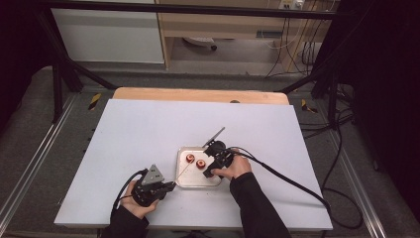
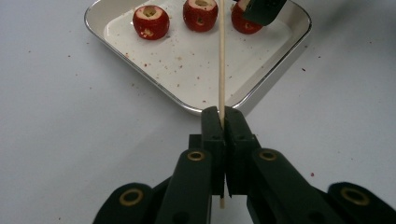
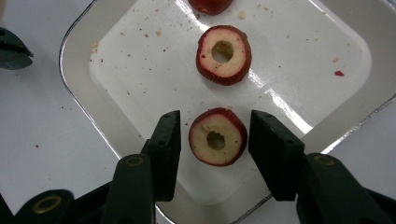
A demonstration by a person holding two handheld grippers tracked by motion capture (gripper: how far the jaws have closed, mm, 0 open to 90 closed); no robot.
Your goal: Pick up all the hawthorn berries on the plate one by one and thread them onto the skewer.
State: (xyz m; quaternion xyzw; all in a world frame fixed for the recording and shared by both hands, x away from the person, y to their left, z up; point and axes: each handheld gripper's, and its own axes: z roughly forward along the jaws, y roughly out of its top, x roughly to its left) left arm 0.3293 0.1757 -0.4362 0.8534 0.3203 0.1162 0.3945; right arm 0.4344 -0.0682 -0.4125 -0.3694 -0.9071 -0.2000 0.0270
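Observation:
A small steel tray [image 2: 275, 70] lies on the white table and carries three cored red fruits [image 2: 150, 22] in a row. My right gripper [image 3: 215, 133] hangs over the tray's near part. Its jaws stand on either side of the nearest fruit [image 3: 217, 137], with a narrow gap on both sides. A second fruit [image 3: 223, 54] lies just beyond it. My left gripper [image 2: 222, 114] rests at the tray's left front corner, shut on a thin wooden skewer [image 2: 221, 60] that points out over the tray towards the fruits. From above, the left gripper [image 1: 171, 186] and right gripper [image 1: 210, 172] flank the tray [image 1: 190, 178].
Red crumbs are scattered over the tray floor and on the table around it. The white board [image 1: 148, 129] stretches wide to the left, right and back of the tray. Black cables trail from both grippers towards the table's front and right edges.

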